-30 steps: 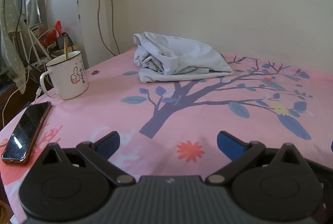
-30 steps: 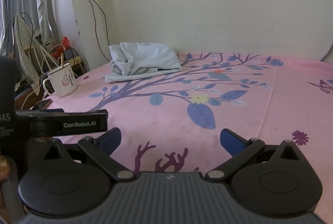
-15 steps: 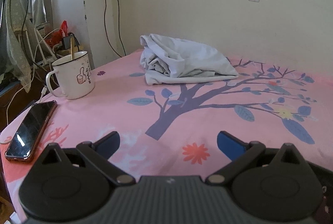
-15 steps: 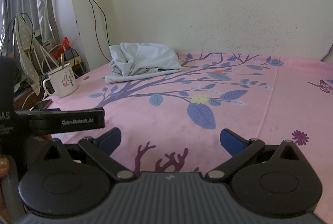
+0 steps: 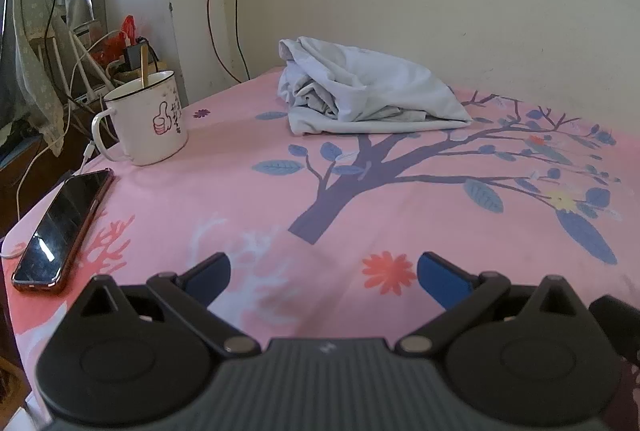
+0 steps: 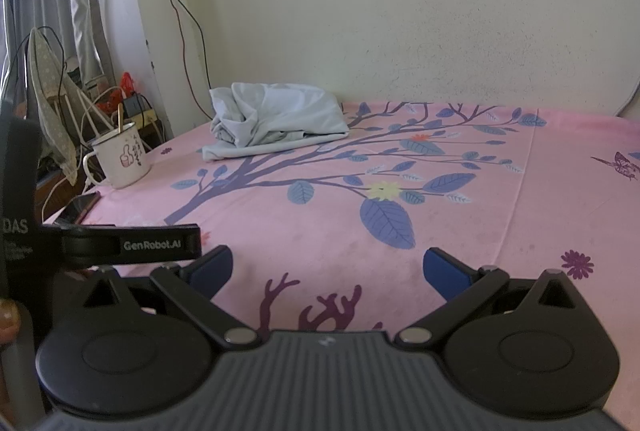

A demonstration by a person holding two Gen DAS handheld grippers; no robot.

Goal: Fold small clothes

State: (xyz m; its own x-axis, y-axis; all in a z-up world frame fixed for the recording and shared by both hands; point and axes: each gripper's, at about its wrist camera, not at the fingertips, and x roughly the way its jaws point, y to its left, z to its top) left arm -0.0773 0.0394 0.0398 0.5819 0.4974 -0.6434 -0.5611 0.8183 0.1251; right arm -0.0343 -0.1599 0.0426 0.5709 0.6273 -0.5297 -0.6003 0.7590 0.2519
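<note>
Lettering "GenRobot.AI" marks left hand-held gripper.

A home bedroom; pink floral bedsheet, mug, phone.

Pale grey garment, crumpled heap, lying on pink sheet by wall

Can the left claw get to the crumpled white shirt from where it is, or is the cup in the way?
Probably yes. The left claw is open, and only bare pink sheet lies between it and the white shirt. The cup and phone sit off to the left.
</note>
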